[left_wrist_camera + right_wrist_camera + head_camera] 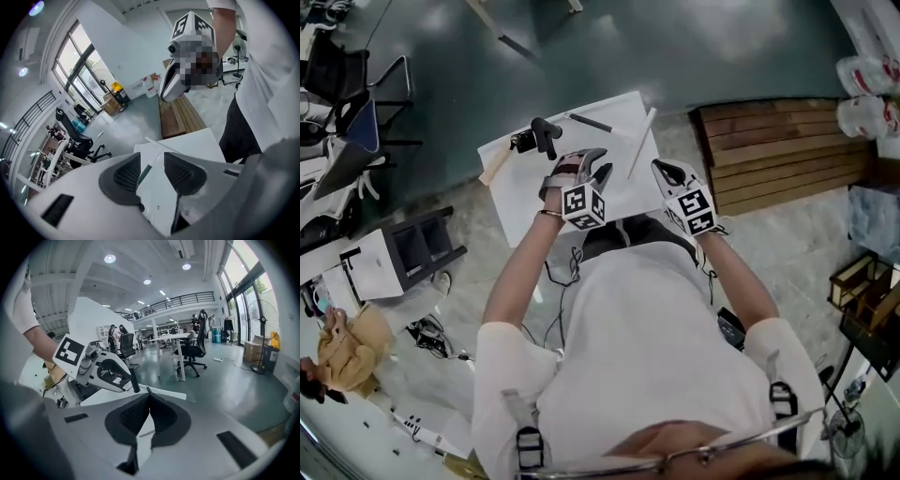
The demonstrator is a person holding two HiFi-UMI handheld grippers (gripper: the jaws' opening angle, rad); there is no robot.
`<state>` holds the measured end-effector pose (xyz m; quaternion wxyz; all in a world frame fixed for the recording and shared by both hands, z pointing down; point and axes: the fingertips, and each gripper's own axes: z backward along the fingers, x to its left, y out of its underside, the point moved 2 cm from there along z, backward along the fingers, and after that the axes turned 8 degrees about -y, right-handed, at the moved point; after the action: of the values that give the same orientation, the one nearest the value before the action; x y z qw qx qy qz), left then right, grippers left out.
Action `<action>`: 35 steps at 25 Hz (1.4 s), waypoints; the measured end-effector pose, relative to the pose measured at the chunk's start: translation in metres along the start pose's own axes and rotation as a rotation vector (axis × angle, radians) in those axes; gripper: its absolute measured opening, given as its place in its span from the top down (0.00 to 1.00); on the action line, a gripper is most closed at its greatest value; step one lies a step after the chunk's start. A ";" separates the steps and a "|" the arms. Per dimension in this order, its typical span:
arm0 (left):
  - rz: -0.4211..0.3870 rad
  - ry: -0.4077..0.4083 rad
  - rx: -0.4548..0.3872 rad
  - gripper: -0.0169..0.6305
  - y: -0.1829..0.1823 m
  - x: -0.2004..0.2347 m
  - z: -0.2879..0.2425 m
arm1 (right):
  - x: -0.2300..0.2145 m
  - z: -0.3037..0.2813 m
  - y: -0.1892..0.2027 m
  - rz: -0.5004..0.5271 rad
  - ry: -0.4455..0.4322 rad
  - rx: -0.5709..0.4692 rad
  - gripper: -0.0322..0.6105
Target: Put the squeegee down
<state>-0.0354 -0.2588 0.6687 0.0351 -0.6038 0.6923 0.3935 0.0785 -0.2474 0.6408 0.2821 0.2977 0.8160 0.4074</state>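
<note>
A black-handled tool [540, 136], seemingly the squeegee, lies on the far left part of the white table [520, 202], free of both grippers. Its upright black handle [133, 379] shows in the right gripper view. My left gripper [592, 167] hovers just near of it, open, and nothing sits between the pads [126, 174]. Through that gap I see a thin dark green stick [144, 172] on the table. My right gripper [667, 171] hangs over the table's near right edge, its black pads [161, 416] meeting at the tips, empty.
A long white strip [641, 142], a dark pen-like rod [591, 123] and a wooden handle [496, 167] also lie on the table. A wooden pallet [778, 155] stands to the right, office chairs [356, 84] at far left, a black-and-white cart [403, 251] beside me.
</note>
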 end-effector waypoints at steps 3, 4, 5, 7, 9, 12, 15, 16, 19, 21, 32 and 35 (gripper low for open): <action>0.038 -0.021 -0.013 0.74 0.000 -0.014 0.025 | 0.018 0.002 -0.004 0.045 -0.009 0.005 0.94; 0.056 -0.029 -0.018 0.76 0.000 -0.017 0.033 | 0.023 0.004 -0.005 0.058 -0.008 0.008 0.94; 0.076 -0.040 -0.024 0.78 0.000 -0.019 0.040 | 0.027 0.006 -0.007 0.067 -0.008 0.002 0.94; 0.124 -0.071 -0.040 0.81 0.002 -0.021 0.054 | 0.037 0.008 -0.012 0.078 -0.007 -0.031 0.94; 0.186 -0.105 -0.056 0.85 0.006 -0.019 0.066 | 0.046 0.011 -0.015 0.086 -0.002 -0.050 0.94; 0.269 -0.150 -0.081 0.91 0.012 -0.020 0.090 | 0.066 0.018 -0.017 0.088 0.014 -0.065 0.94; 0.333 -0.193 -0.111 0.97 0.018 -0.027 0.120 | 0.094 0.028 -0.018 0.106 0.028 -0.082 0.94; 0.358 -0.202 -0.119 0.97 0.020 -0.031 0.129 | 0.104 0.032 -0.017 0.116 0.032 -0.086 0.94; 0.421 -0.231 -0.140 0.97 0.028 -0.040 0.156 | 0.131 0.044 -0.014 0.148 0.050 -0.090 0.94; 0.462 -0.248 -0.159 0.97 0.031 -0.045 0.171 | 0.144 0.052 -0.013 0.164 0.068 -0.093 0.94; 0.663 -0.264 -0.243 0.97 0.029 -0.079 0.227 | 0.194 0.105 -0.014 0.186 0.145 -0.172 0.94; 0.743 -0.268 -0.253 0.97 0.029 -0.087 0.238 | 0.197 0.115 -0.010 0.199 0.153 -0.183 0.94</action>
<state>-0.1387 -0.0503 0.5654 -0.0938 -0.2558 0.7987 0.5366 0.0257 -0.0539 0.5308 0.2032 0.3184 0.7609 0.5275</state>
